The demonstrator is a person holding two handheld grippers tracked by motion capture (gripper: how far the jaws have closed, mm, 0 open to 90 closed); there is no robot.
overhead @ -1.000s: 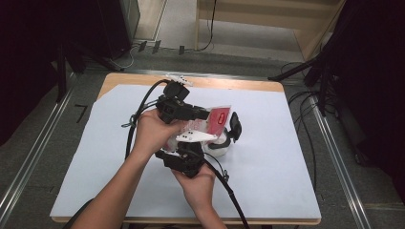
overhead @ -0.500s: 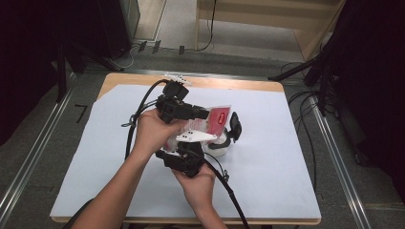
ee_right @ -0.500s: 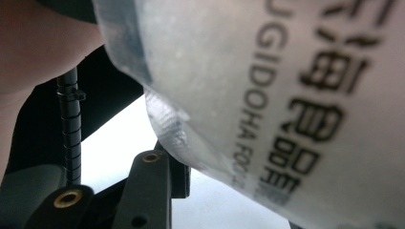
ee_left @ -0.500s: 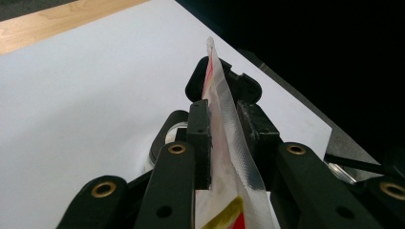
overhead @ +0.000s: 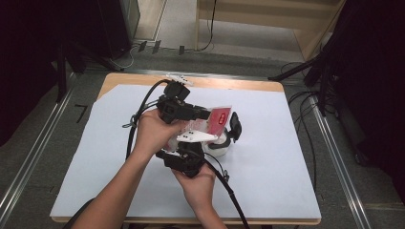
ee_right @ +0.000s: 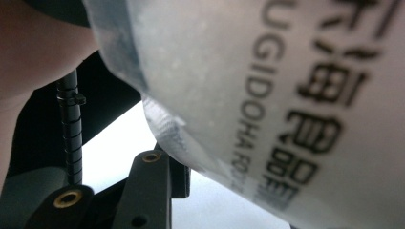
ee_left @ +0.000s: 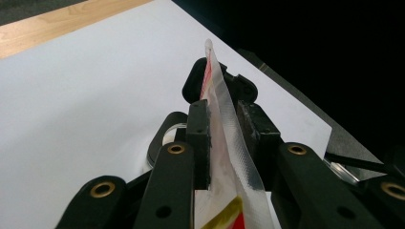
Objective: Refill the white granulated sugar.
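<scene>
A white and red plastic packet is held edge-up over the middle of the table. My left gripper is shut on it; in the left gripper view both pads clamp the packet near its sealed edge. Just in front, my right gripper has its jaws round a white round container that rests on the sheet, and they look shut on it. In the right gripper view the packet, with black print, hangs close over the lens, and one black finger shows below it.
A white sheet covers the wooden table. Black cables trail from both grippers toward the near edge. Metal rails and more cables run along the floor on either side; dark stands are at the far right.
</scene>
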